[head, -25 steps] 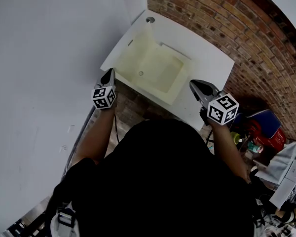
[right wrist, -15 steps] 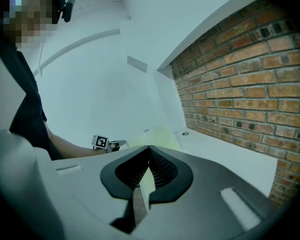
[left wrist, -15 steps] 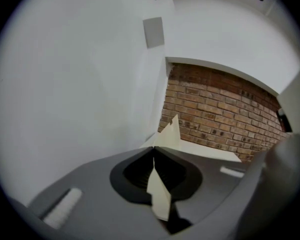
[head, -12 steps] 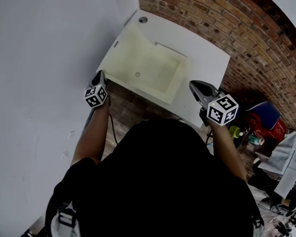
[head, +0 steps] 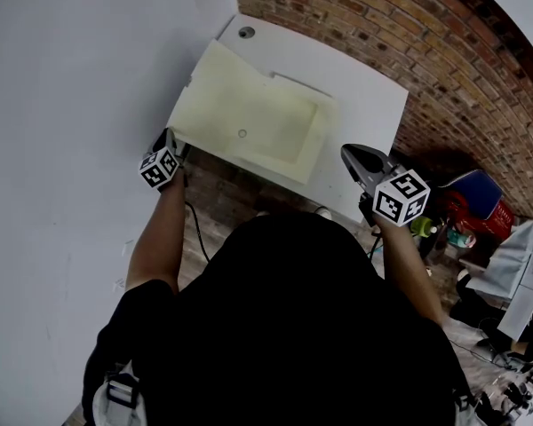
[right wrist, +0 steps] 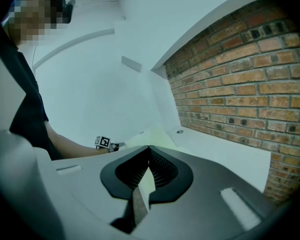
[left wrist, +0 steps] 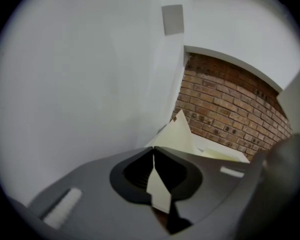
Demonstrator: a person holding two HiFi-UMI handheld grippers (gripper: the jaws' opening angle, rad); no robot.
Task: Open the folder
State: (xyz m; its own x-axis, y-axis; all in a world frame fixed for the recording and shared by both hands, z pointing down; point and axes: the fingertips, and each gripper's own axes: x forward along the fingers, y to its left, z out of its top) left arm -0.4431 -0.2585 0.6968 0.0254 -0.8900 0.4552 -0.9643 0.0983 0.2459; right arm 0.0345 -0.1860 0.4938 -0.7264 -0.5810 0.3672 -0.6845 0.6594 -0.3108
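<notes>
A pale yellow folder [head: 249, 114] lies spread open on the white table [head: 364, 87]. My left gripper [head: 171, 138] is at its near left corner, shut on the edge of the cover. In the left gripper view the cover [left wrist: 182, 134] runs out from between the closed jaws of that gripper [left wrist: 153, 149]. My right gripper [head: 348, 152] sits at the folder's right edge. In the right gripper view its jaws [right wrist: 149, 147] are shut on a pale strip of the folder [right wrist: 157, 135].
A brick wall [head: 444, 51] runs behind and to the right of the table. A white wall [head: 62, 105] stands on the left. A round grommet [head: 246, 32] sits in the table's far corner. Bags and clutter [head: 471, 211] lie on the floor at the right.
My left gripper has moved left and down with the cover in it, and the folder now lies wider and flatter. The right gripper has stayed put.
</notes>
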